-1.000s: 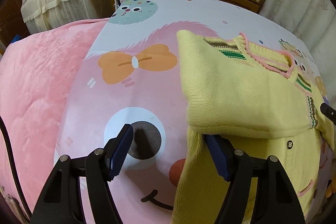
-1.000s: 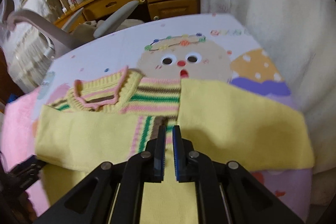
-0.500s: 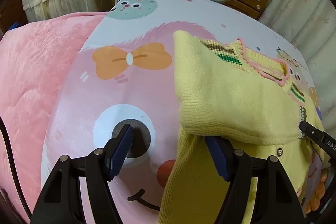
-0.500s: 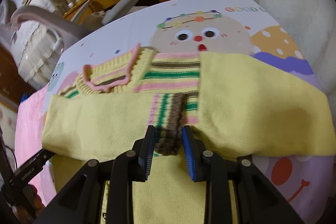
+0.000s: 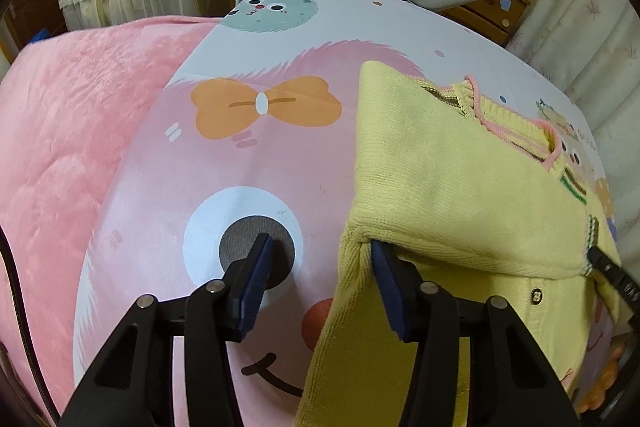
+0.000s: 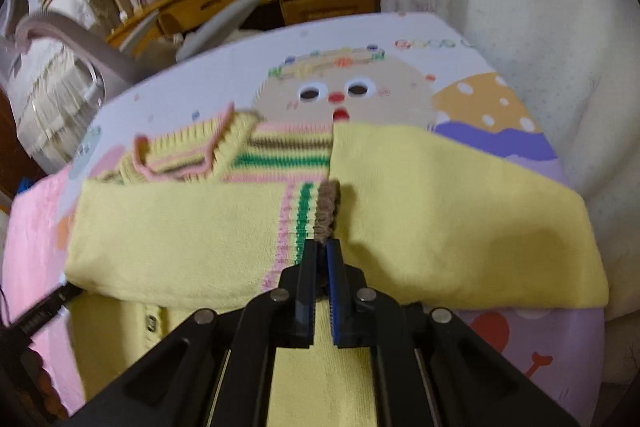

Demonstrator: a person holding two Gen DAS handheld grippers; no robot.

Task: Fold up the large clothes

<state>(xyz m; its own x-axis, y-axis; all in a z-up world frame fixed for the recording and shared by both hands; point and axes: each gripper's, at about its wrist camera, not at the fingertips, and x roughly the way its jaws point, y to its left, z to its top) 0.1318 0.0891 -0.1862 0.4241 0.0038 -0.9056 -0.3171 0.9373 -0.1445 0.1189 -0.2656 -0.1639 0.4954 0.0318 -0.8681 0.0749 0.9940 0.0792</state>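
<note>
Narrowing around the yellow cardigan [image 5: 460,195] edge on the bed sheet [image 5: 248,163], left gripper [image 5: 320,267] remains spread, while right gripper [image 6: 322,267] now pinches the striped cuff [image 6: 316,219], which may slip, undoing the sleeve fold.

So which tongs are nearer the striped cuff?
Right. The right tongs are shut on the striped cuff; the left tongs sit at the sweater's far side edge.
</note>
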